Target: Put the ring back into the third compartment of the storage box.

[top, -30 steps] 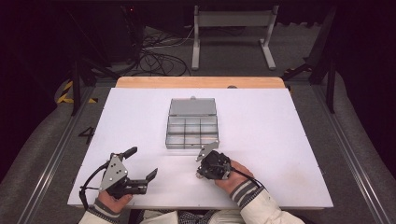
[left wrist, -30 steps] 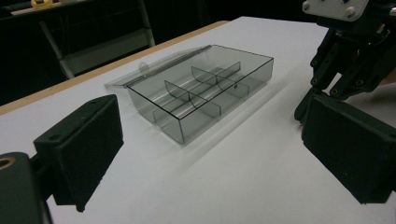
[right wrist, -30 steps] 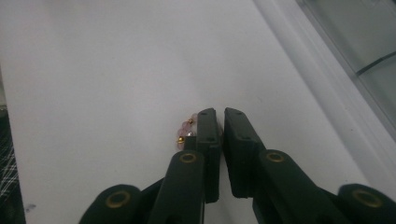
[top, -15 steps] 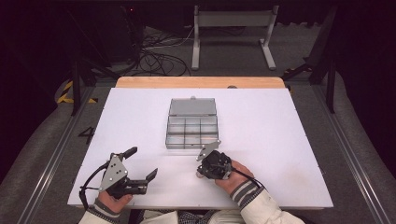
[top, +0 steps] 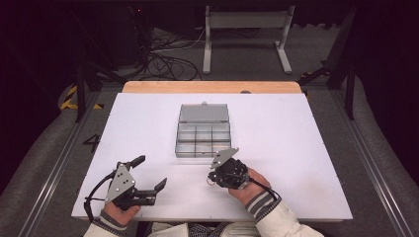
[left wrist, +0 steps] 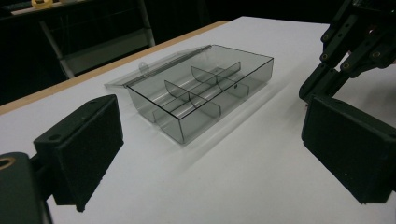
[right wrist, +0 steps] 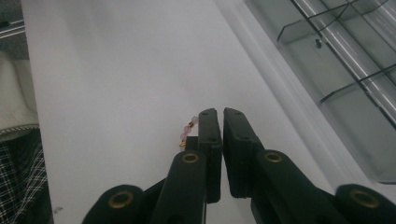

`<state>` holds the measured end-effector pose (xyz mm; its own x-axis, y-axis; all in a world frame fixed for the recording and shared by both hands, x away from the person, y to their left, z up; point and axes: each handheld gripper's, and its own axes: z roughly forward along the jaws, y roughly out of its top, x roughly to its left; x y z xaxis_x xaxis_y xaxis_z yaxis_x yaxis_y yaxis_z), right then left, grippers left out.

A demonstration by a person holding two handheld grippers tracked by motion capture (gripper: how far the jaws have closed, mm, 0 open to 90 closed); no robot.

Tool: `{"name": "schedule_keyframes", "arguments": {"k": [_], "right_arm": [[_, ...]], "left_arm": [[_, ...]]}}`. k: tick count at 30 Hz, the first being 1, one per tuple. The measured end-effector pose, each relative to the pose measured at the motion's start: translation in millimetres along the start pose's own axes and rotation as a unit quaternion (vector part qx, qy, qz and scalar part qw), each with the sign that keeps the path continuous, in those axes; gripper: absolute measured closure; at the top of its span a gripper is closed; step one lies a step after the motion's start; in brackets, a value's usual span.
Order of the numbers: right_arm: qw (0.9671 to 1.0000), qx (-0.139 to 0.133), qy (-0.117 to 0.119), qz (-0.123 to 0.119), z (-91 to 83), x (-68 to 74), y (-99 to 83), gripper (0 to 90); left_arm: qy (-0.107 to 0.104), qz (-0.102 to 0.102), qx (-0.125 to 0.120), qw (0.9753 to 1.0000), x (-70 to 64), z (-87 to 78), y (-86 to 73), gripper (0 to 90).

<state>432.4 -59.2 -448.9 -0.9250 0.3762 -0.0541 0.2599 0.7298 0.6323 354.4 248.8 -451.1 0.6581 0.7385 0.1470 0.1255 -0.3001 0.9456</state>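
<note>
A clear smoky plastic compartment box (top: 203, 139) lies open mid-table, its lid (top: 203, 112) flat behind it and the cells bare. My left gripper (top: 150, 171) rests near the front left edge, jaws wide open and holding nothing; its own view looks between the pads (left wrist: 88, 144) at the box (left wrist: 201, 93). My right gripper (top: 211, 178) sits just in front of the box, pointing left. Its jaws (right wrist: 221, 116) are closed together, and a short string of pink beads (right wrist: 188, 132) with a gold bit sticks out beside the left jaw. How the beads are pinched is hidden.
The white table (top: 296, 133) has a wooden strip (top: 212, 87) along its far edge. Cables and a metal stand (top: 244, 22) lie on the dark floor beyond. The right gripper (left wrist: 359, 42) stands close to the box's near corner in the left gripper view.
</note>
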Motion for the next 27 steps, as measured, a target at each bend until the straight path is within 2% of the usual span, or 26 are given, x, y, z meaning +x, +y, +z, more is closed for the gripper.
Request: {"name": "schedule_keyframes", "arguments": {"k": [17, 27], "right_arm": [[0.9990, -0.032, -0.023, -0.020, -23.9, 1.4, 12.1, 86.3], [0.9985, -0.039, -0.030, -0.024, -32.0, -2.1, 17.5, 86.3]], "left_arm": [[0.001, -0.001, -0.002, 1.0000, 0.3, -0.2, 0.0, 5.9], [0.001, -0.003, -0.003, 1.0000, 0.3, -0.5, 0.1, 5.9]]}}
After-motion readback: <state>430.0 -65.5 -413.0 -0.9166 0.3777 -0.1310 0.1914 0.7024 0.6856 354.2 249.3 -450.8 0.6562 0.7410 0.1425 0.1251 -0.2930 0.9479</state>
